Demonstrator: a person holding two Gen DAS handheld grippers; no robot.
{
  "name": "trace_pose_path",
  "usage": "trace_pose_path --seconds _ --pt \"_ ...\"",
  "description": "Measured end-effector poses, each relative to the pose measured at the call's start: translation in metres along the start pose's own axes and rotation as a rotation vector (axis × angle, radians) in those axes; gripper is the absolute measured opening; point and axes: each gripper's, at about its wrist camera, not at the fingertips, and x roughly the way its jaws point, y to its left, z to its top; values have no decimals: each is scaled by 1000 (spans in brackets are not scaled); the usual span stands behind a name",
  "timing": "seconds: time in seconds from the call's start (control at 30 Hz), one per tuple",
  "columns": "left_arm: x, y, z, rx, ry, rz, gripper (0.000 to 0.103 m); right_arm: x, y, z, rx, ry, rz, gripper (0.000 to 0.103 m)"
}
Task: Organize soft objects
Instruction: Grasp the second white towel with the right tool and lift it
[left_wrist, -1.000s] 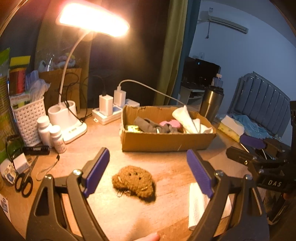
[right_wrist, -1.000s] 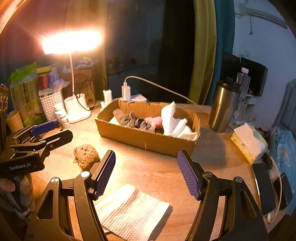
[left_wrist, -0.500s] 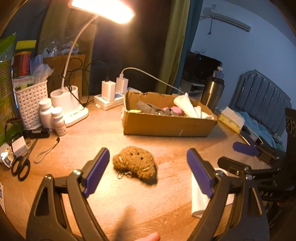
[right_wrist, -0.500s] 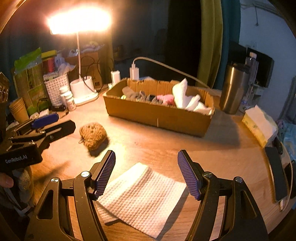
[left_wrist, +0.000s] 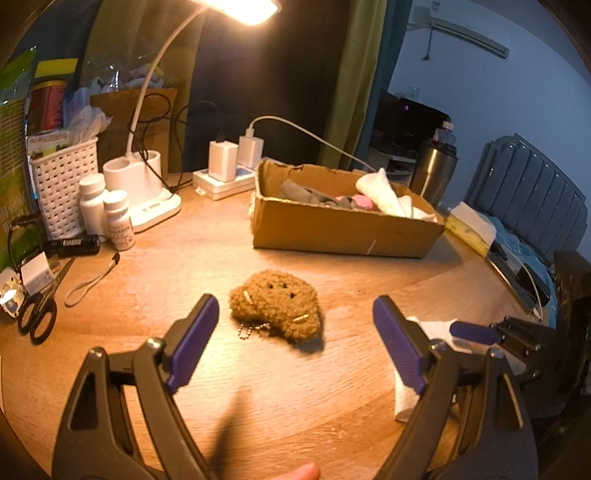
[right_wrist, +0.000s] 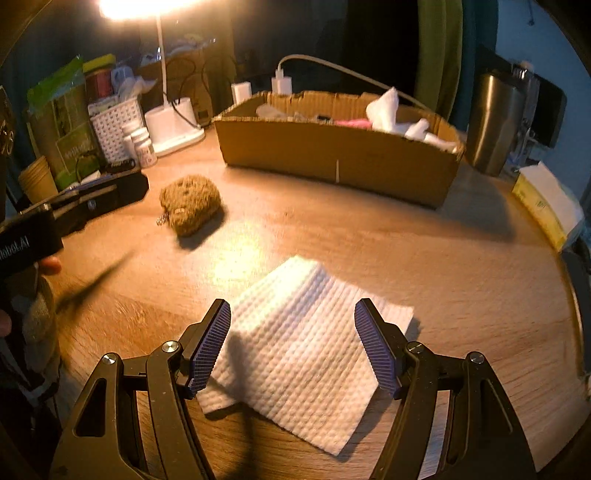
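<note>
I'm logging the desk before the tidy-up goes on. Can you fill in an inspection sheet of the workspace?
Surface: wooden table, lamplit.
Job's things: brown plush toy and white cloth lie loose; cardboard box already holds soft items.
Clutter: two pill bottles, white basket, scissors, steel tumbler, tissue pack.
Grippers: left tongs open before the toy; right tongs open over the cloth.
Cables: white charger cable; black lamp wires.
Surroundings: green curtain, bed headboard.

plush toy (left_wrist: 275, 308): brown | cloth (right_wrist: 306, 354): white, waffle-textured | box (right_wrist: 332, 155): tan cardboard | table (left_wrist: 295, 387): wood-grain
</note>
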Motion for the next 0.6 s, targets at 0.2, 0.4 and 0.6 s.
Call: trace_pose_path --seconds 0.2,0.4,0.6 --pt "9 2 -1 -5 34 18 87 9 4 -5 -29 33 -18 73" --pt "23 2 -2 -3 91 46 86 10 4 -6 -45 30 -22 67" --pt "34 -3 -3 22 137 70 87 12 -11 0 -22 6 -31 35"
